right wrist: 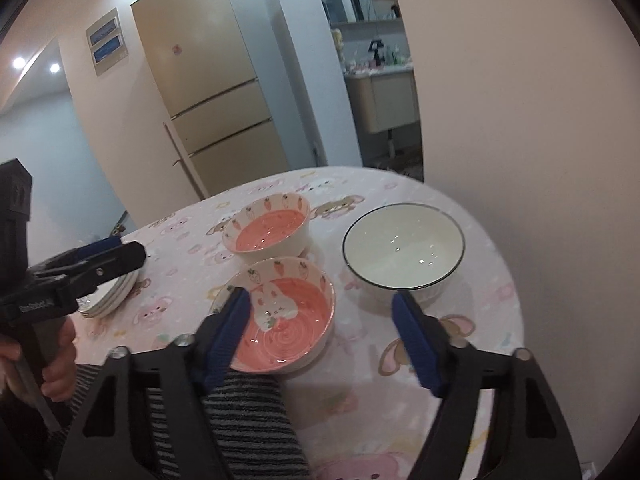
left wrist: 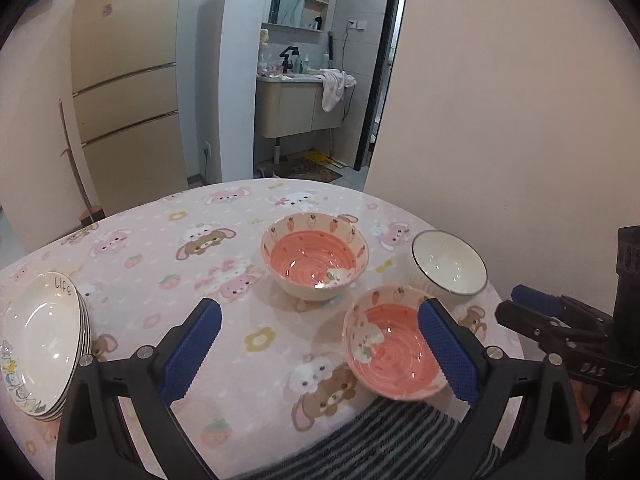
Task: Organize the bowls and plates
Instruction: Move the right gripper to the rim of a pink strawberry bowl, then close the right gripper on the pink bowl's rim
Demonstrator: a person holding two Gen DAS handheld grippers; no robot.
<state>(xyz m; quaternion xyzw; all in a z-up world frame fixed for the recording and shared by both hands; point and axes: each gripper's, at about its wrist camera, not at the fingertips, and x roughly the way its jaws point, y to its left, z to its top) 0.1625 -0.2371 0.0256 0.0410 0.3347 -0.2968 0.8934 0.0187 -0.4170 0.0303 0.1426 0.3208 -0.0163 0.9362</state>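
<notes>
Bowls sit apart on the tabletop [left wrist: 240, 360]: the near pink bowl [right wrist: 286, 322] lies before the right hand-held gripper [right wrist: 320, 332], whose jaws are apart. Pinch one rim wall squarely, then nest it in the far pink bowl [right wrist: 267, 229]. The left hand-held gripper [left wrist: 320, 352] is also spread, empty.

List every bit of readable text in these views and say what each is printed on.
"Life": rim of the top plate in the stack.
"DAS": body of the right hand-held gripper, partly legible.
White lettering on the left hand-held gripper: too blurred.
Fridge brand strip and top sticker: too small.
Wall panels: unreadable.
</notes>
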